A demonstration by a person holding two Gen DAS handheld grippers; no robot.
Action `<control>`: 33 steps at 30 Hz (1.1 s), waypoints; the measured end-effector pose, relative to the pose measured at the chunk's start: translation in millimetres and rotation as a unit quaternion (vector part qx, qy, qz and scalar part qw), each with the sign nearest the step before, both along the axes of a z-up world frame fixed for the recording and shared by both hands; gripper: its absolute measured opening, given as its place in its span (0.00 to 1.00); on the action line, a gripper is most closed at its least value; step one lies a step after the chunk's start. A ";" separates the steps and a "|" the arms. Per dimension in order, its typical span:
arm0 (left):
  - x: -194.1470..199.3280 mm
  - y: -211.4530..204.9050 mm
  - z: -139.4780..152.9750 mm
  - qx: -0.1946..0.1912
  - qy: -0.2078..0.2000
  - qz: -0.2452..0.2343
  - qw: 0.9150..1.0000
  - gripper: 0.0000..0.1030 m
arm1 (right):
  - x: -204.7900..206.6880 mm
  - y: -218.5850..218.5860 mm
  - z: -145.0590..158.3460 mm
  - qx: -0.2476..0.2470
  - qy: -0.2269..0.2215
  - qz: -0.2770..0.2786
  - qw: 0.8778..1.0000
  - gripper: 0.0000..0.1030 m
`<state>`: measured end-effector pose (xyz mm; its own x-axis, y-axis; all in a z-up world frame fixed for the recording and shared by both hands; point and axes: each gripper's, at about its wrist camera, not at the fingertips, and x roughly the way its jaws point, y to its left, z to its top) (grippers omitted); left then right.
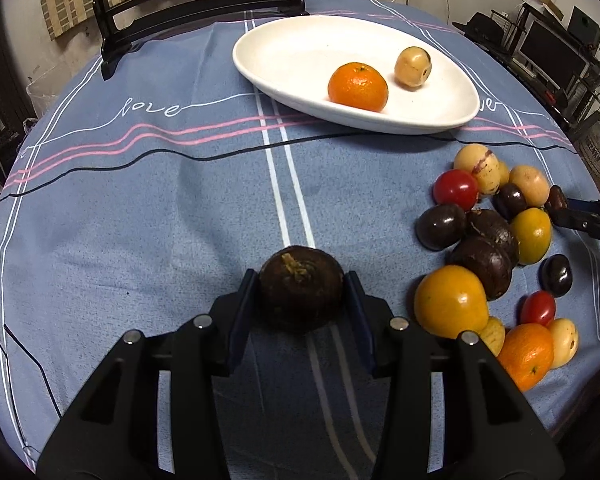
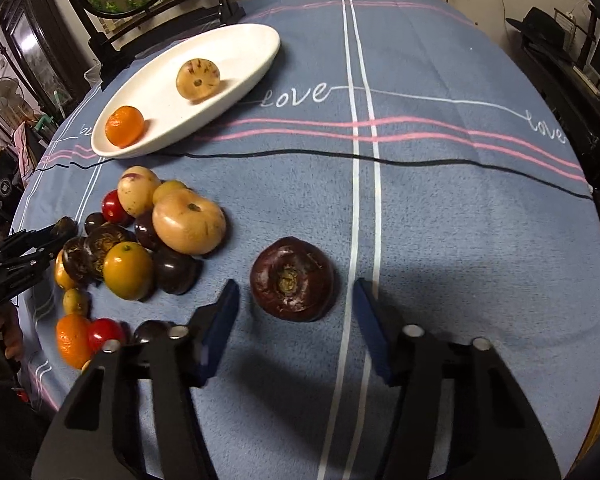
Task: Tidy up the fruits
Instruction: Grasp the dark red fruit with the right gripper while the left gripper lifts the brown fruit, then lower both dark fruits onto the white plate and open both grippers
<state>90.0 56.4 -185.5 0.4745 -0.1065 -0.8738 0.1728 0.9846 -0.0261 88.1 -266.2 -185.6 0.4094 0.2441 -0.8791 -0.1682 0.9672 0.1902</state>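
My left gripper (image 1: 302,292) is clamped on a dark brown fruit (image 1: 301,289), on the near side of the white dish (image 1: 268,60). My right gripper (image 2: 296,304) stands released around a dark red fruit (image 2: 293,279), pads clear of it. The tablecloth (image 2: 440,208) reads "love"; only the right view shows it twice in full.

Both wrist cameras look steeply down along their jaws, close over the counter (image 1: 140,208). Both views take in the white dish (image 1: 284,52) at the far edge and the fruit pile (image 2: 148,240).
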 end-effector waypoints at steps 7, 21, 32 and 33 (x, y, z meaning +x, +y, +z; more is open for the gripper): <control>-1.3 0.6 -0.4 0.000 -0.004 0.000 1.000 0.44 | -0.9 2.5 1.3 0.000 -0.006 0.009 1.000 0.42; -5.7 16.8 9.2 -0.050 -0.010 0.024 0.998 0.43 | -13.2 -13.5 13.0 0.033 -0.009 -0.016 0.999 0.42; 30.5 30.5 39.3 -0.049 -0.040 0.036 0.997 0.43 | 7.1 -10.8 36.1 0.045 -0.030 -0.012 0.998 0.42; 37.4 29.9 43.5 -0.047 -0.044 0.033 0.997 0.43 | 15.0 -7.4 42.5 0.046 -0.037 -0.006 0.998 0.42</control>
<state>127.4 86.4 -141.9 0.5585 -0.1525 -0.8154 0.1132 0.9878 -0.1072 103.1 -273.6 -143.2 0.4757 0.3166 -0.8207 -0.1732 0.9484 0.2655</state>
